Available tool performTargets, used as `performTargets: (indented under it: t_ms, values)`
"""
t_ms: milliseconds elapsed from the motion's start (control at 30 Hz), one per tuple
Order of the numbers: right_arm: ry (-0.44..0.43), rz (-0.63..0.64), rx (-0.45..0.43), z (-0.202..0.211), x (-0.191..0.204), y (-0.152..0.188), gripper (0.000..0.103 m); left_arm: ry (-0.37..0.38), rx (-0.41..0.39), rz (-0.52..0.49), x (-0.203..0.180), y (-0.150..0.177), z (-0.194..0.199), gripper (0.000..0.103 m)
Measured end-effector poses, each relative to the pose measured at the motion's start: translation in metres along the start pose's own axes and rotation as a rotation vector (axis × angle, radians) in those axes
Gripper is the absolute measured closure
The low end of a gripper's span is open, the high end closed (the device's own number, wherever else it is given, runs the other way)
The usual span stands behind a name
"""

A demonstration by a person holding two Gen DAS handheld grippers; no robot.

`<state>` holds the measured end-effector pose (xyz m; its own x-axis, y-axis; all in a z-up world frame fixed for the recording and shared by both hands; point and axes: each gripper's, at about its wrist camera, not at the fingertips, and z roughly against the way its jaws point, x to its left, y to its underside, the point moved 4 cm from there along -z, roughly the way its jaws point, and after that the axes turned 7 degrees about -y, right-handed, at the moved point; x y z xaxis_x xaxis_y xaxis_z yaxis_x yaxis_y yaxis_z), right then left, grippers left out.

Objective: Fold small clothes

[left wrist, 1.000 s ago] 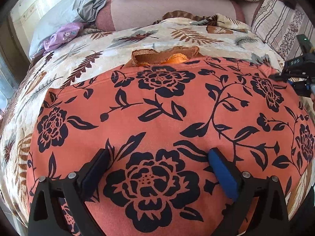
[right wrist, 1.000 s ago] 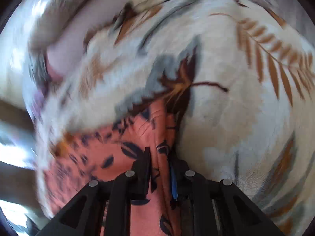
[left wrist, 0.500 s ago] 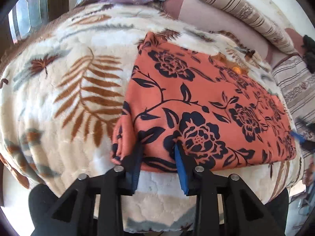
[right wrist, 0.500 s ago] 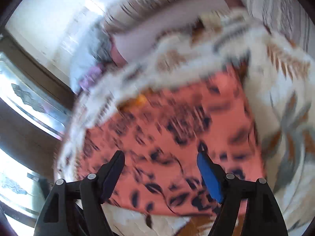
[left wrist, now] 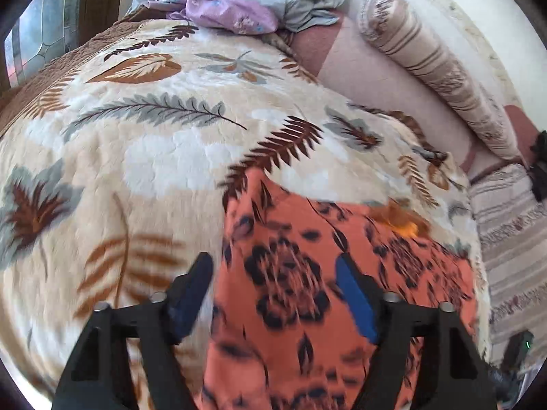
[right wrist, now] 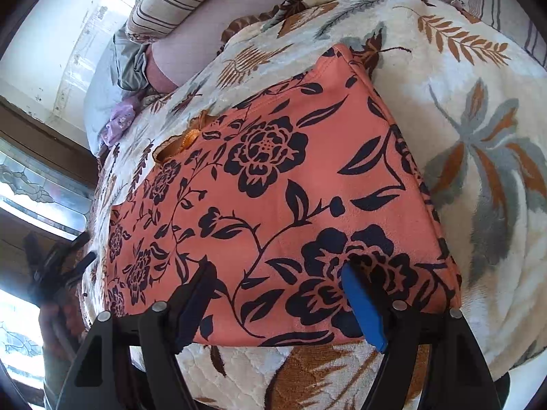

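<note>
A: What's the setting?
B: A bed covered by a cream blanket [right wrist: 478, 109] printed with leaves and ferns. Striped bolsters [left wrist: 441, 71] line the wall, and grey and lilac clothes [left wrist: 232, 13] sit heaped in the far corner.
A: And the garment?
B: An orange cloth with dark blue flowers [right wrist: 280, 198] lies flat on the blanket, folded into a rough rectangle. A bit of orange lace [right wrist: 177, 143] peeks out at its far edge.
A: The left tool?
B: The left tool [left wrist: 273, 294] is spread wide, gripping nothing, hovering over the cloth's left edge. That view is blurred.
A: The right tool?
B: The right tool [right wrist: 277, 297] is also wide open and empty, over the near edge of the cloth.
</note>
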<state>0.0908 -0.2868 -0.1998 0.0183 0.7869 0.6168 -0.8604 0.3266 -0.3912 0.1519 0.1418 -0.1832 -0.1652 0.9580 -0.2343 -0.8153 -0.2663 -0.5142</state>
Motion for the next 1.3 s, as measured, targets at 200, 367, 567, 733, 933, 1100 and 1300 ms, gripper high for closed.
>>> performTargets:
  t_ms: [200, 367, 567, 733, 933, 1100, 1300]
  values:
    - [-0.044, -0.035, 0.004, 0.007, -0.009, 0.0, 0.025, -0.12, 0.075, 0.004, 0.024, -0.012, -0.051, 0.076]
    - [-0.055, -0.067, -0.028, 0.02, -0.005, -0.016, 0.025, -0.151, -0.002, -0.041, 0.024, 0.0, -0.02, 0.073]
    - [-0.199, -0.069, -0.053, -0.009, 0.005, -0.092, 0.023, -0.214, -0.046, -0.095, 0.014, 0.009, 0.008, 0.047]
    - [-0.167, -0.445, -0.147, -0.024, -0.061, -0.128, 0.024, -0.245, -0.126, -0.142, -0.004, 0.019, 0.049, 0.03]
    - [-0.161, -0.299, -0.166, 0.025, -0.027, -0.079, 0.023, -0.261, -0.163, -0.221, -0.026, 0.032, 0.065, 0.024]
    - [-0.189, -0.273, -0.131, 0.061, -0.028, 0.004, 0.022, -0.26, -0.165, -0.247, -0.042, 0.042, 0.071, 0.024]
    - [-0.177, -0.312, -0.113, 0.067, -0.052, 0.047, 0.022, -0.25, -0.165, -0.277, -0.065, 0.052, 0.077, 0.024]
